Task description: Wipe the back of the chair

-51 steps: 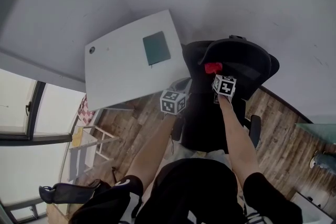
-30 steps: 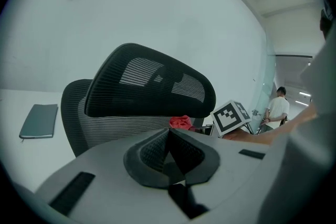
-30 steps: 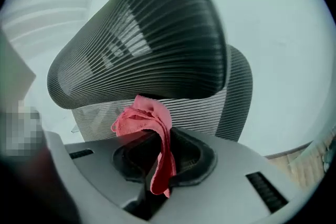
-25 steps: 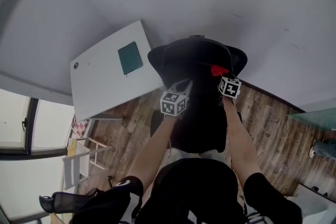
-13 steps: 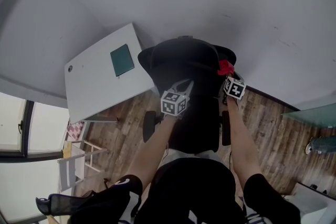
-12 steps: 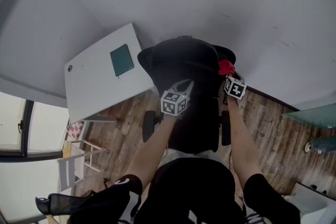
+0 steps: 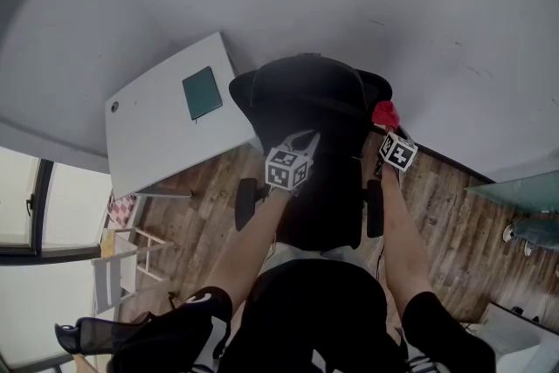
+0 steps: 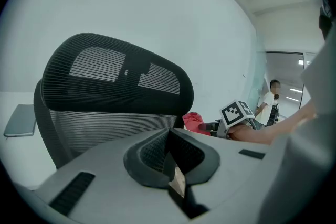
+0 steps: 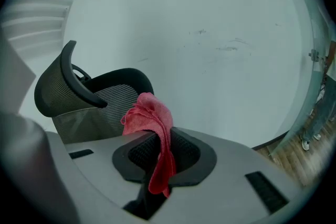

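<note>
Right gripper view: right claw (image 9: 160,152) pinched shut on red cloth (image 9: 149,115), beside chair back (image 9: 105,99), at its right edge.
Left claw (image 8: 169,157) closed, empty, facing chair back. Risk: mesh snags the loosely bunched cloth and drags it free.

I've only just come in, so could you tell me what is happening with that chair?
A person leans over a black mesh office chair, holding a gripper in each hand. The right gripper is shut on a red cloth, held by the right edge of the chair's back; whether the cloth touches the mesh isn't clear. The left gripper is shut and empty, facing the middle of the back.
</note>
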A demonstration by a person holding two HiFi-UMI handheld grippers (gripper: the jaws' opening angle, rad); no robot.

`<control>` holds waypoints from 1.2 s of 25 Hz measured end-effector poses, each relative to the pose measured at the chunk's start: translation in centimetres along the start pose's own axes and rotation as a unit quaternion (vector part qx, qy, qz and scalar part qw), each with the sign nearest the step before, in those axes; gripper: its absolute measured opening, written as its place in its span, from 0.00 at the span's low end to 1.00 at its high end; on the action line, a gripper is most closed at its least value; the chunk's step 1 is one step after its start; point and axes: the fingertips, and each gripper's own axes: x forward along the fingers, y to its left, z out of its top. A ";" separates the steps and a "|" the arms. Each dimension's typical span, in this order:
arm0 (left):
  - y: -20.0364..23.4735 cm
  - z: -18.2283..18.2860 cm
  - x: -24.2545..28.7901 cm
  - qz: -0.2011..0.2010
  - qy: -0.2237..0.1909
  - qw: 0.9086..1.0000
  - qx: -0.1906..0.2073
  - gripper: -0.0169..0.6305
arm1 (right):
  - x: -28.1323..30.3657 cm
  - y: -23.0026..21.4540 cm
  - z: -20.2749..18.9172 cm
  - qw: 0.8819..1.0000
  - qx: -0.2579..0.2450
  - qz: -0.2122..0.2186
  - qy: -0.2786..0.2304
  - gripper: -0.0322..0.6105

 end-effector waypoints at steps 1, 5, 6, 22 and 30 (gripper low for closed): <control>0.3 -0.2 -0.3 0.002 0.001 1.000 -0.001 0.06 | -0.1 0.4 -0.6 1.000 -0.001 0.003 0.004 0.15; 2.1 -0.8 -2.1 0.015 0.005 1.000 -0.005 0.06 | -0.3 3.4 -3.1 1.000 -0.007 0.021 0.022 0.15; 2.8 -0.9 -2.6 0.020 0.005 1.000 -0.007 0.06 | -0.2 4.5 -3.6 0.999 -0.010 0.028 0.026 0.15; 15.8 -2.8 -13.8 0.102 0.015 0.995 -0.015 0.06 | 1.2 30.5 -9.8 0.967 -0.119 0.213 0.081 0.16; 20.0 -3.2 -18.3 0.120 0.007 0.993 -0.021 0.06 | 1.7 40.2 -12.2 0.947 -0.166 0.257 0.098 0.16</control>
